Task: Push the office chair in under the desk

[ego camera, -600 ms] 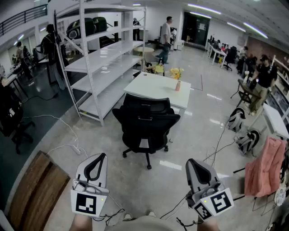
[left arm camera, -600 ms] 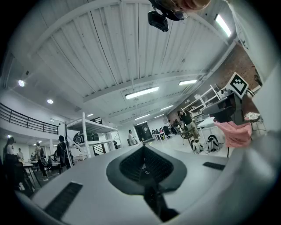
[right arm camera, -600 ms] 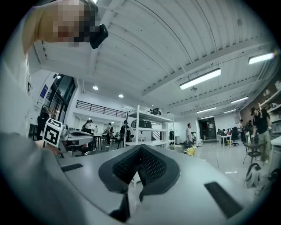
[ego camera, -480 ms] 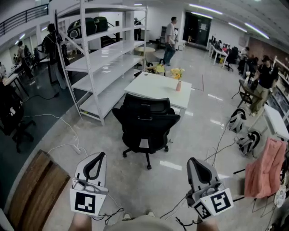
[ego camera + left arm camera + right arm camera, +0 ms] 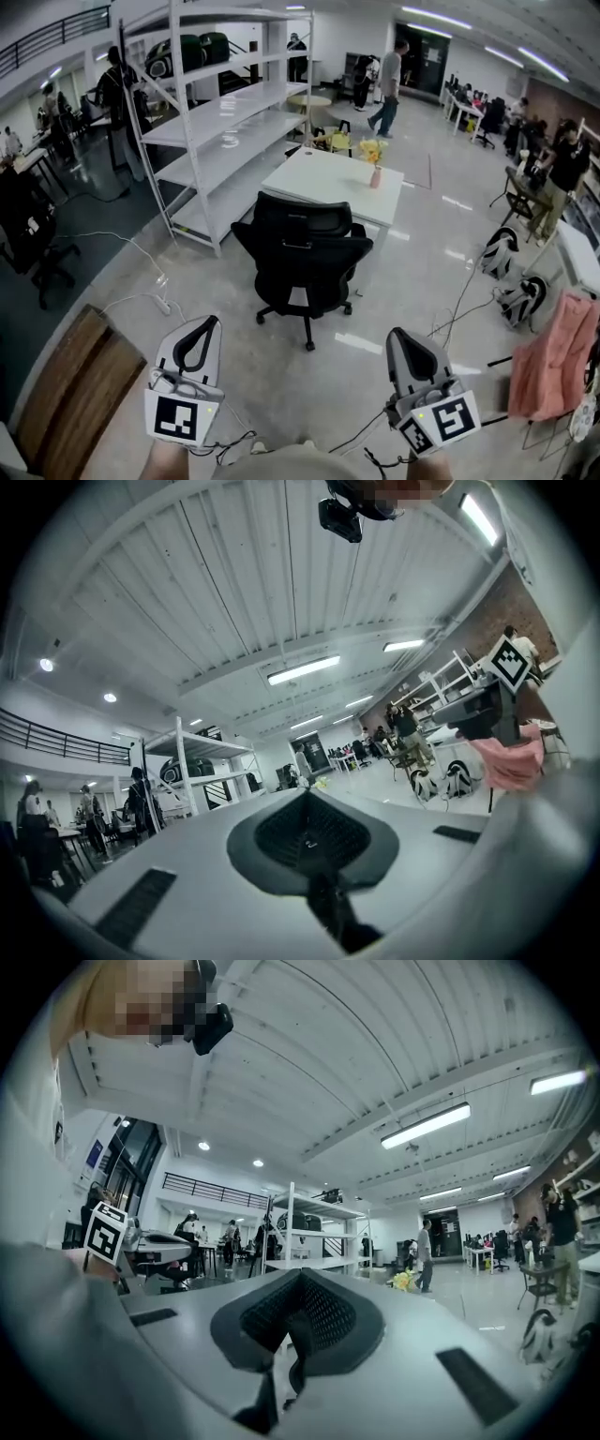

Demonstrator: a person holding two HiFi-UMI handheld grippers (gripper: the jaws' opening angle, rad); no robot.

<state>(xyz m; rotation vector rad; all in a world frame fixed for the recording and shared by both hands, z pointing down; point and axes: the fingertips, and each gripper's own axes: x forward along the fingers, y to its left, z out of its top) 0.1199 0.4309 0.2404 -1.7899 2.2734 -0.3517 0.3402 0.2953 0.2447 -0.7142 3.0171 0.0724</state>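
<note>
Head view. A black office chair (image 5: pixel 305 258) stands on the pale floor (image 5: pixel 394 309) at the near side of a white table (image 5: pixel 319 183), its backrest turned toward the viewer and its five-star wheeled base fully in view in front of the table. A small vase of yellow flowers (image 5: pixel 374 161) stands near the table's far right corner. A tall white shelving rack (image 5: pixel 220 117) rises to the left of the table. A wooden surface (image 5: pixel 75 398) lies at the near left, and a pink cloth (image 5: pixel 553 361) hangs at the near right. Backpacks (image 5: pixel 511 281) lie on the floor to the right, and cables (image 5: pixel 464 300) trail across it.

The left gripper (image 5: pixel 208 324) and the right gripper (image 5: pixel 401 336) are held low at the near edge, side by side and well apart from the chair, both pointing toward it.

Gripper views. The left gripper (image 5: pixel 307 797) has its fingers pressed together with nothing between them. The right gripper (image 5: pixel 298 1277) likewise has its fingers pressed together and holds nothing.
</note>
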